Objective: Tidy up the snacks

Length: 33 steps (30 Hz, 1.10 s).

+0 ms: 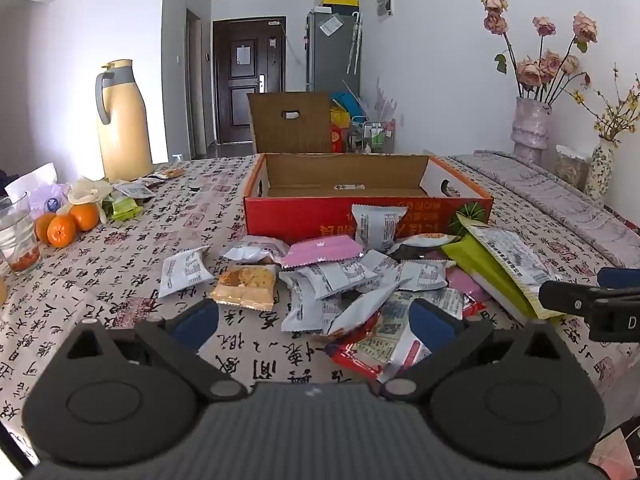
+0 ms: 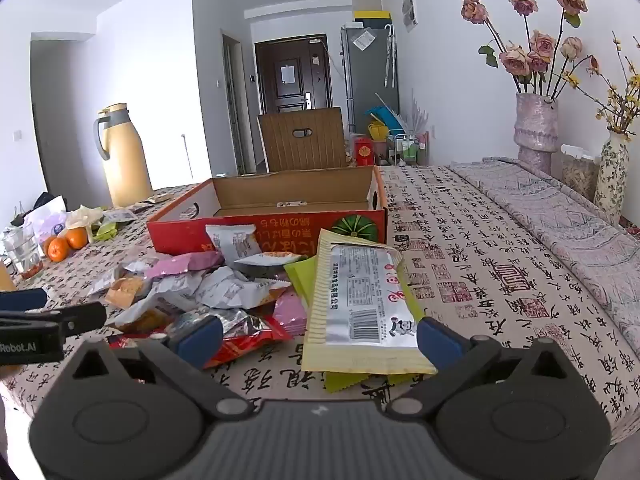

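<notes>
Two grippers, left gripper and right gripper, jaws wide apart, empty | snack pile just ahead | open red box beyond | advice: grab one packet at its edge.

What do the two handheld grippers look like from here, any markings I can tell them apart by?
Both look alike: matte black plastic bodies with round pivot discs, a ribbed grey centre plate and blue pads on the fingers. The left gripper shows white lettering "Robot.AI" on its side in the right wrist view. The right gripper shows a white "D" in the left wrist view. No cables or sleeves visible.
</notes>
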### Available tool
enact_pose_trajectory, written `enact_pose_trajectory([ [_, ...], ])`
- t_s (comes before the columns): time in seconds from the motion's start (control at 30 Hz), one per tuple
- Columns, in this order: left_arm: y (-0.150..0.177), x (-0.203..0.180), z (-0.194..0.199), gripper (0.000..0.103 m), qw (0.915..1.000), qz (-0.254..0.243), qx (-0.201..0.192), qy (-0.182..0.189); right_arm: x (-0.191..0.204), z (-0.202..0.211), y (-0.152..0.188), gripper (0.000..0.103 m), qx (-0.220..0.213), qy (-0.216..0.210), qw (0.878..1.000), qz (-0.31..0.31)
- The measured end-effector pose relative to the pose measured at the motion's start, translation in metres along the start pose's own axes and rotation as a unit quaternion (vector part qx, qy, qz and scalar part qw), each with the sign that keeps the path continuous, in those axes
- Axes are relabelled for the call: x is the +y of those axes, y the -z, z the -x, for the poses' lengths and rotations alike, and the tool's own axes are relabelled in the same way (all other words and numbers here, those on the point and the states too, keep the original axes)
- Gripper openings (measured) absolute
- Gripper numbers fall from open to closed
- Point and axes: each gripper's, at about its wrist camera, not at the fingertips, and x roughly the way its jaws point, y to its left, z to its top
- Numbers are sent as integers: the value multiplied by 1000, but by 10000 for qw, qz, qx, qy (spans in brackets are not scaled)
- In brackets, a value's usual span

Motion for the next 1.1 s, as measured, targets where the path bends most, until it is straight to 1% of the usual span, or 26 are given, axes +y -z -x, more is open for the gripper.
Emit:
enact_pose_trajectory([
  [0.27, 3, -2, 12, 103, 9999, -42, -154, 26, 0, 0, 1, 103, 17, 10, 10000, -1],
  [0.33, 2, 0, 1, 103, 10000, -2, 41, 8, 0, -1, 1, 103, 17, 7, 10000, 9],
  [1.1, 3, 0, 0, 103, 10000, -13, 56, 15, -1, -4, 1, 103, 32, 9, 10000, 7],
])
